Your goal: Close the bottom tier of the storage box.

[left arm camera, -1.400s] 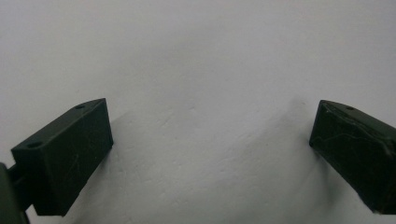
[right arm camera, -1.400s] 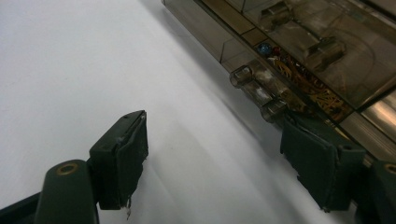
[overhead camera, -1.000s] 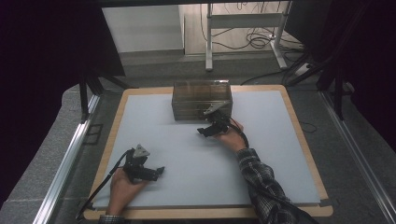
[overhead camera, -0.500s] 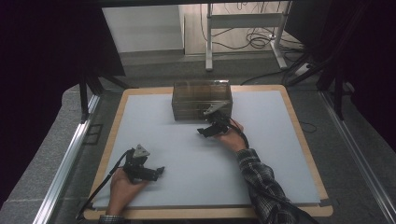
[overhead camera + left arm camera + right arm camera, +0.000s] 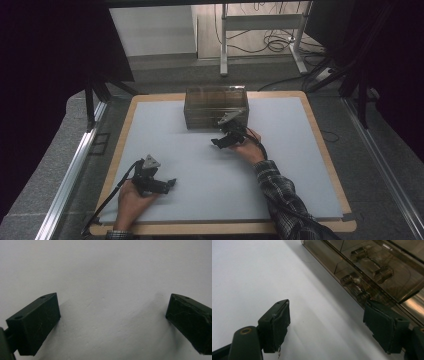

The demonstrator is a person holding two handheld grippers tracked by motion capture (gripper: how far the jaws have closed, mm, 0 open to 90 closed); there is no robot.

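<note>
**Right claw sitting at drawer box, nothing gripped yet**

Right claw [image 5: 223,141] is hovering just in front of the smoky-brown transparent plastic drawer box [image 5: 216,106], which is standing at the far middle of the pale grey desk [image 5: 150,135] with its wooden border. In the right gripper view, the right claw [image 5: 327,323] is standing wide apart with nothing between the jaws; the right jaw is lying close against the box's lower front edge, touching or nearly so, cannot tell which. The small clear bar-shaped drawer handles [image 5: 368,261] are showing through the tinted front, a second one lower down, just beyond that jaw.

Left claw [image 5: 167,183] is resting low over the near left part of the desk, well apart from the box. In the left gripper view, the left claw [image 5: 112,317] is also spread wide, empty, pointing at bare desk surface.

Progress, as a judgement: early stage. The drawers are looking closed, no handle is being gripped, and nothing is lying out on the desk. The approach to the box looks mostly made. Left to do, likely: lining the right claw up on a handle, closing on it, pulling the drawer out. The left claw is looking idle; it may be needed for steadying the box, since a light plastic box could slide on the smooth desk during a pull.
</note>
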